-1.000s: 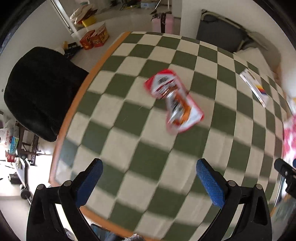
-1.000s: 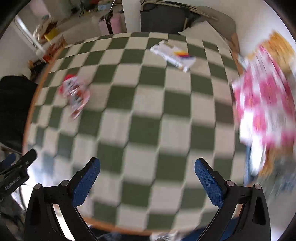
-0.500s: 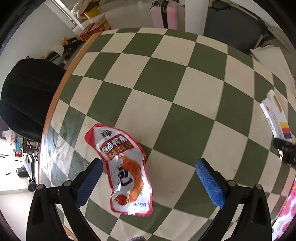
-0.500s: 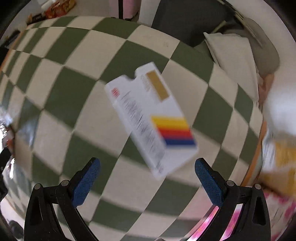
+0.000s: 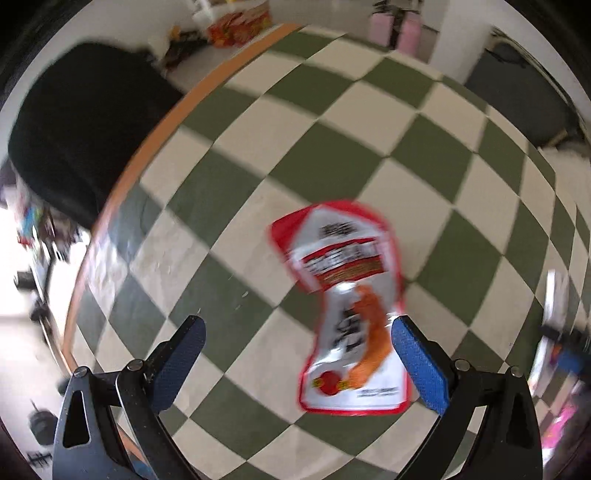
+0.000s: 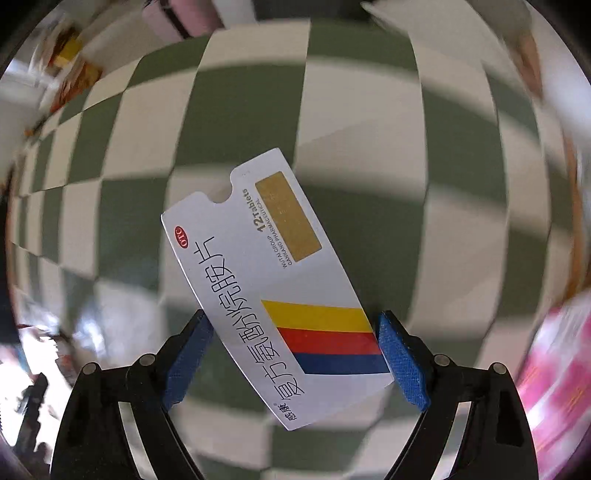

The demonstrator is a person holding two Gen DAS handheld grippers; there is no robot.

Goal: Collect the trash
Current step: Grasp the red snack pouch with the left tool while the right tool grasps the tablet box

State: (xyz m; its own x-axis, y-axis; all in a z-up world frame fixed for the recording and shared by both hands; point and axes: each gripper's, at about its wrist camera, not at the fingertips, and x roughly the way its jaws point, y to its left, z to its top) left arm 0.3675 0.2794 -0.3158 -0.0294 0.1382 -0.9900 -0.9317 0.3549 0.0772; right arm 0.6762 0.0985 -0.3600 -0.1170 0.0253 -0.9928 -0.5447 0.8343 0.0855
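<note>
Chair: black seat (image 5: 77,125) at far left of the left wrist view, beyond the counter's orange edge.
Counter: green-and-cream checked cloth (image 5: 303,155) with an orange rim down its left side; it fills both views.
Floor clutter: red and orange boxes (image 5: 236,27) on the floor past the counter's far corner, blurred.
Left gripper: (image 5: 297,362) points down at the counter, jaws wide apart, blue pads (image 5: 177,365) clear of everything on the left side.
Snack wrapper: red-bordered, white and orange packet (image 5: 347,314), crumpled at the waist, lying flat on the cloth. Its lower half sits between the left gripper's jaws, crowded toward the right-hand pad; whether the edge touches that pad I cannot tell. The left pad is well apart from it. Not gripped.
Right gripper: (image 6: 293,363) points down, jaws closing with the box between them.
Medicine box: flat white tablet carton (image 6: 258,284) with yellow, red and blue stripes, a gold patch and black lettering, lying slantwise on the cloth. Its striped end reaches to the right-hand pad (image 6: 400,363); its long left edge passes just beside the left-hand pad. Pads look near or at the edges, no clear squeeze visible.
Pink patterned item: (image 6: 554,373) at the right margin of the right wrist view, too blurred to identify.
</note>
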